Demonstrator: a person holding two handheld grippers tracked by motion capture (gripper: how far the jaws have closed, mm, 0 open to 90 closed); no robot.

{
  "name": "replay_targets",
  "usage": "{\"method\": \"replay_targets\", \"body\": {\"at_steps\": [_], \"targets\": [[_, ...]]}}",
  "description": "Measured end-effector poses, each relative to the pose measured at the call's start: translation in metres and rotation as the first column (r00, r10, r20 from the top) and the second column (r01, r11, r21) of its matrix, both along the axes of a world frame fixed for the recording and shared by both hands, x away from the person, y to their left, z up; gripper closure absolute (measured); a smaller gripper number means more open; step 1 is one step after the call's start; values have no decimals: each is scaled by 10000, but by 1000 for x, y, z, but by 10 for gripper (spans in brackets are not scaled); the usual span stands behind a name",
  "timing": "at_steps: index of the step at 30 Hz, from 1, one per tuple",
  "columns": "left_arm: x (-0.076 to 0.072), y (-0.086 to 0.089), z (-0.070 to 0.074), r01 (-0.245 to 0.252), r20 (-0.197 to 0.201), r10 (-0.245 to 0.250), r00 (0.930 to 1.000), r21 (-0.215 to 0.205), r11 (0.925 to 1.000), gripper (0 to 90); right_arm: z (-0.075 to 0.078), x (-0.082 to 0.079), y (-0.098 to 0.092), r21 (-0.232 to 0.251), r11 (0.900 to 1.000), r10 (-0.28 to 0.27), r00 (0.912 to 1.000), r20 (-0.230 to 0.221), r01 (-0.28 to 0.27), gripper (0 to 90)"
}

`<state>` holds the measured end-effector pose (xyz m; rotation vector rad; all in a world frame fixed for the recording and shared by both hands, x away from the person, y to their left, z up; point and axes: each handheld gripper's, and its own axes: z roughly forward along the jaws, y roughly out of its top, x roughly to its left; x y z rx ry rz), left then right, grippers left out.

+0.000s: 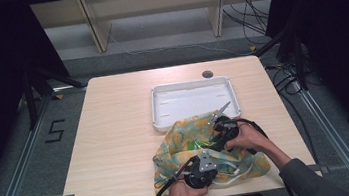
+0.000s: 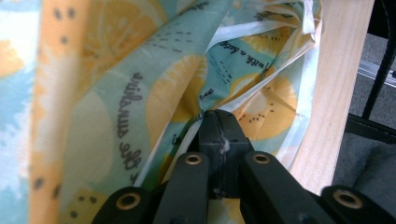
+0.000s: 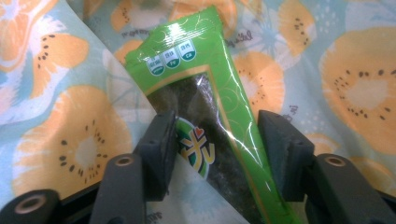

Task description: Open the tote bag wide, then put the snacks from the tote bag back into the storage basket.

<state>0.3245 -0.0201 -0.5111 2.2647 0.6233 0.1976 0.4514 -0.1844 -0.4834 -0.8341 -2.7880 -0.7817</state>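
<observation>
Pale wood makes up the bench (image 1: pixel 116 135), with a white tray (image 1: pixel 191 88) toward its far side. Against the tray's near rim lies a crumpled fruit-print cloth bag (image 1: pixel 178 143). Near the bench's front edge the left tool (image 1: pixel 200 168) has its jaws clamped tight on a fold of that cloth, where a white strap runs. The right tool (image 1: pixel 220 128) sits just beyond it, jaws apart on either side of a green snack packet (image 3: pixel 205 93) that lies on the cloth; its right pad stands clear of the packet.
</observation>
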Motion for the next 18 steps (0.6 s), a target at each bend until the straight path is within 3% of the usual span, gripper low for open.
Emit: {"method": "replay_targets", "body": {"at_steps": [4, 5, 7, 8, 10, 13, 14, 18], "targets": [[0, 0, 0, -2, -2, 2, 10000, -42, 10000, 895, 6, -1, -2, 26, 9999, -122, 9999, -36, 122, 538], [0, 0, 0, -8, 5, 8, 10000, -55, 10000, 895, 8, -1, -3, 151, 9999, -33, 9999, 147, 31, 548], [-1, 0, 0, 15, 17, -15, 10000, -13, 10000, 895, 13, -1, -5, 379, 9993, -1, 9999, 112, -3, 570], [-1, 0, 0, 15, 17, -15, 10000, -13, 10000, 895, 16, -4, -4, 470, 9986, -245, 9996, -116, 250, 577], [-1, 0, 0, -7, 34, 7, 10000, -32, 10000, 895, 20, -4, -4, 711, 9974, 74, 9999, -138, -64, 580], [-1, 0, 0, -3, -15, 3, 10000, -31, 10000, 895, 26, -7, -4, 783, 9969, -31, 10000, -24, 33, 596], [0, 0, 0, 2, 10, -2, 10000, 22, 10000, 895, 27, -7, -4, 974, 9952, 139, 9994, -305, -109, 608], [0, -1, 1, 139, 126, -140, 9998, 97, 9999, 895, 32, -11, -2, 877, 9959, 217, 9998, -29, -214, 621]]}}
